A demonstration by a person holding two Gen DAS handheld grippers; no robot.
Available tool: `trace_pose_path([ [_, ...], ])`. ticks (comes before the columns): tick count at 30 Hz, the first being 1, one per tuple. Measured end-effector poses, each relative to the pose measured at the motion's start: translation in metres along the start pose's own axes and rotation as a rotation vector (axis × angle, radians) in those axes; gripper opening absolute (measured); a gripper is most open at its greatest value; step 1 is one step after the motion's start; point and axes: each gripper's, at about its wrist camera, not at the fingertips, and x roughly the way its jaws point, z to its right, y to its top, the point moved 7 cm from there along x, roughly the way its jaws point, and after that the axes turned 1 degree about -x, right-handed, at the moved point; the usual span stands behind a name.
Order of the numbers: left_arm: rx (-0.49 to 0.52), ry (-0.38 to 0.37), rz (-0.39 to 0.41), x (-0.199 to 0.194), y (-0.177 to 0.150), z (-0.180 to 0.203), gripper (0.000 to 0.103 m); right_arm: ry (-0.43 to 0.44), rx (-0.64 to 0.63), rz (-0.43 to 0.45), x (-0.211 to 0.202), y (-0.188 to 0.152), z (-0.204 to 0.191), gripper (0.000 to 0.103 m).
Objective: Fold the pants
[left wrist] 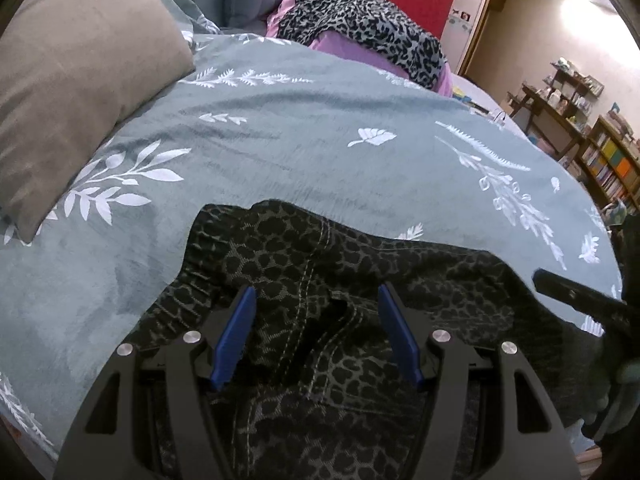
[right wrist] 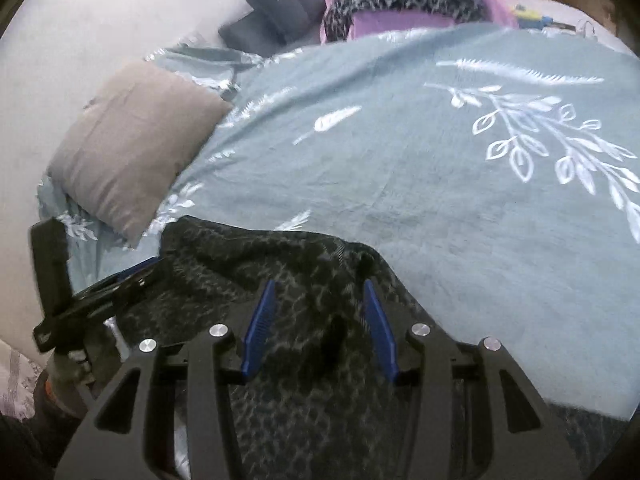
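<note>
In the left wrist view we see our left gripper (left wrist: 316,292), its blue-padded fingers (left wrist: 234,340) spread wide and holding nothing, poised over the dark grey leopard-print pants (left wrist: 304,264), which lie bunched on the near edge of the grey-green bedspread with white leaf prints (left wrist: 280,140); pale stitched seams run between the pads. A taupe square pillow (left wrist: 76,76) rests on the spread at the left, a leopard-print and lilac heap of bedding (left wrist: 360,28) sits at the far side, and wooden bookshelves (left wrist: 608,160) stand to the right. Our right gripper (left wrist: 576,296) enters from the right edge, over the pants. In the right wrist view, somewhat blurred, we see that right gripper (right wrist: 320,284) also spread wide and empty above the same pants (right wrist: 248,256), with the left gripper (right wrist: 132,268) at the left touching the fabric's edge, and the pillow (right wrist: 136,148) beyond it.
</note>
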Motion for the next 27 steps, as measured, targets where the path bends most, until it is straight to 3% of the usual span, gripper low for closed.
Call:
trace_pose_path([
  [5,0.013,0.023,-0.021,0.013,-0.003,-0.004,0.063,-0.013,0.074,-0.092,0.039,0.002,0.019,0.047],
  [10,0.019,0.028,-0.025,0.018,-0.002,-0.002,0.068,0.093,0.091,-0.142,0.056,-0.001,0.013,0.047],
  [13,0.032,0.054,-0.025,0.024,-0.004,0.000,0.070,0.102,0.091,-0.141,0.063,0.002,0.011,0.044],
  [15,0.046,0.075,-0.029,0.028,-0.005,0.001,0.070,0.075,0.088,-0.127,0.068,0.010,0.012,0.015],
  [17,0.060,0.101,-0.035,0.034,-0.007,-0.001,0.070,0.054,0.077,-0.088,0.065,0.019,0.012,0.010],
  [20,0.052,0.156,-0.042,0.044,-0.009,-0.008,0.070,0.023,0.017,-0.021,0.058,0.032,0.005,0.009],
  [24,0.059,0.210,-0.037,0.053,-0.009,-0.014,0.073,-0.031,0.014,-0.072,0.075,0.022,0.016,0.011],
  [27,0.064,0.220,-0.039,0.055,-0.008,-0.015,0.074,-0.023,0.019,-0.058,0.070,0.017,0.016,0.019],
])
